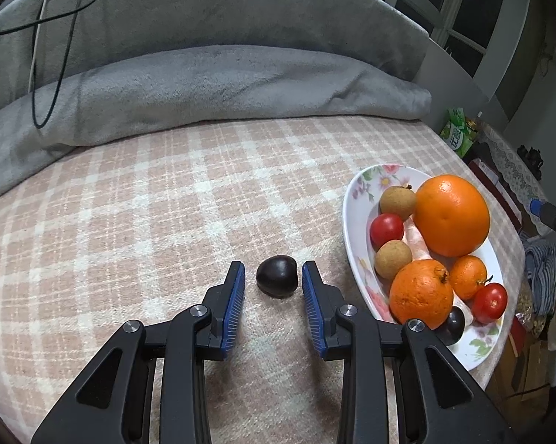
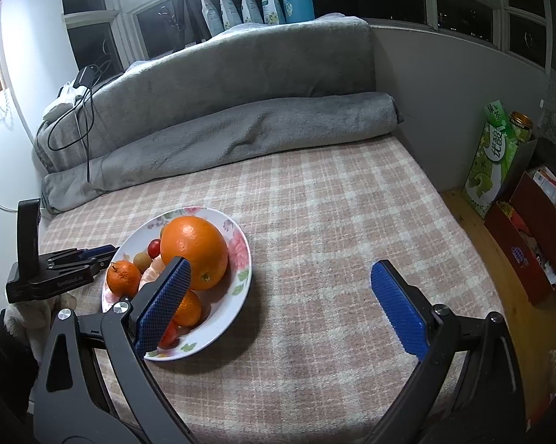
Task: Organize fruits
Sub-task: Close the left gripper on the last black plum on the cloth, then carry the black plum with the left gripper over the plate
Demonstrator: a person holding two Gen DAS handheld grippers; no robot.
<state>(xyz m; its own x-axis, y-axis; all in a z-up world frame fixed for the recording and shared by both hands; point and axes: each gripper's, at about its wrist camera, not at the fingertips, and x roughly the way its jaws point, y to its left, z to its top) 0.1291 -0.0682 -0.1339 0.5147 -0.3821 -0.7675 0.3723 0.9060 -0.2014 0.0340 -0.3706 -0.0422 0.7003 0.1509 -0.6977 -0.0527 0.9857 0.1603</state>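
**Closing on the dark plum beside the plate**

My left gripper [image 1: 273, 283] points down at a dark plum [image 1: 277, 276] lying on the checked bed cover [image 1: 148, 203], just left of the flowered plate [image 1: 355, 199]. My fingers [image 1: 234, 296] flank the plum with a thin gap on each side, not yet pressing it, so nothing is held. I judge this to be the pick-up step. To do it well I should keep the plum centred between the pads, settle low enough to catch its widest part, and squeeze gently, since the skin looks smooth and the soft cover may let it roll.

The plate already carries a large orange [image 1: 451, 214], a rougher orange [image 1: 421, 293], a small mandarin [image 1: 468, 276], two longans [image 1: 397, 202], two cherry tomatoes [image 1: 386, 229] and another dark plum [image 1: 451, 327] at its near rim.

My right gripper [image 2: 280, 298] hovers spread wide and empty over the cover, just right of the plate.

A green carton [image 2: 494, 162] stands by the far right wall; its large characters read "优酸", and the smaller print is too small to read.
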